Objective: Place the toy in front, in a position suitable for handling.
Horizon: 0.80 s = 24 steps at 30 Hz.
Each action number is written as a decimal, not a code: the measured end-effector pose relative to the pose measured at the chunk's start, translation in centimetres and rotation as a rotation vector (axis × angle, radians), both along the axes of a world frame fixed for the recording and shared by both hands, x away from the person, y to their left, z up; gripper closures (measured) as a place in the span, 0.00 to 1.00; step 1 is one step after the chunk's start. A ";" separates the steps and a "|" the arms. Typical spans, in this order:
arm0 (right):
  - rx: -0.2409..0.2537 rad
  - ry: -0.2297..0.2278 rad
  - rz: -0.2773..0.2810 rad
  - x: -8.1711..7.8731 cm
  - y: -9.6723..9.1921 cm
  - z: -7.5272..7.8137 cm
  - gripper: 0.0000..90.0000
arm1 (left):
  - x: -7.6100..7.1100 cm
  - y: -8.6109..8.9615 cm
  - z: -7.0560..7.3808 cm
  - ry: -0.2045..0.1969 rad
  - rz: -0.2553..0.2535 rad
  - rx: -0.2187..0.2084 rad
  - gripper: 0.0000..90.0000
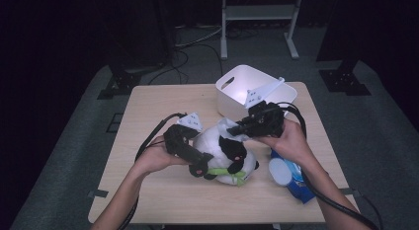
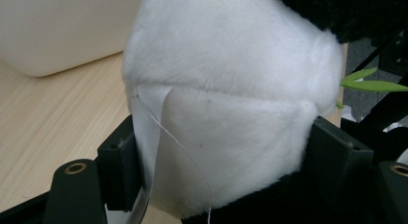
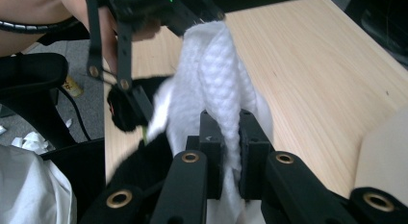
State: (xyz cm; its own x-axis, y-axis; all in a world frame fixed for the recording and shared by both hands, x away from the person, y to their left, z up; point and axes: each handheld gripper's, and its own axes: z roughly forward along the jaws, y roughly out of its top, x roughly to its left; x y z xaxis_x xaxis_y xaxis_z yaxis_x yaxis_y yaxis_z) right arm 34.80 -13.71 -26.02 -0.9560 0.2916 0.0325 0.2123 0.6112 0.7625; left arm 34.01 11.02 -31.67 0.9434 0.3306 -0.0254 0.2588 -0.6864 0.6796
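Note:
A black-and-white panda plush [image 1: 225,153] with a green leaf lies on the wooden table [image 1: 158,101], near the middle. My left gripper [image 1: 200,167] comes in from the left and is shut on the plush. In the left gripper view its two jaws press into the white fur [image 2: 231,89] from both sides. My right gripper [image 1: 232,130] hovers just above the plush's far side. It is shut on a white textured wipe [image 3: 219,75], which hangs as a folded strip between its jaws [image 3: 231,137].
A white plastic bin [image 1: 232,99] stands at the back of the table, right behind the right gripper. A blue pack of wipes [image 1: 291,178] lies at the front right by the person's right forearm. Bare wood lies to the left.

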 end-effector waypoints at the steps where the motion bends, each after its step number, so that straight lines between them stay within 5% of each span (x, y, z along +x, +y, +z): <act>1: 0.000 -0.005 0.008 0.0 0.4 0.2 0.92 | -0.1 -0.1 0.0 -0.002 -0.003 0.004 0.27; 8: -0.051 0.015 0.037 -0.1 2.3 -1.0 0.92 | 0.0 -0.9 -0.6 -0.004 -0.001 -0.010 0.24; 14: -0.014 0.048 0.008 0.1 0.5 -2.1 0.92 | 0.3 -0.8 -1.1 0.033 0.011 -0.124 0.15; 24: -0.044 0.043 -0.011 -0.3 -1.3 -2.2 0.93 | 0.4 -1.6 -1.2 0.067 0.020 -0.162 0.11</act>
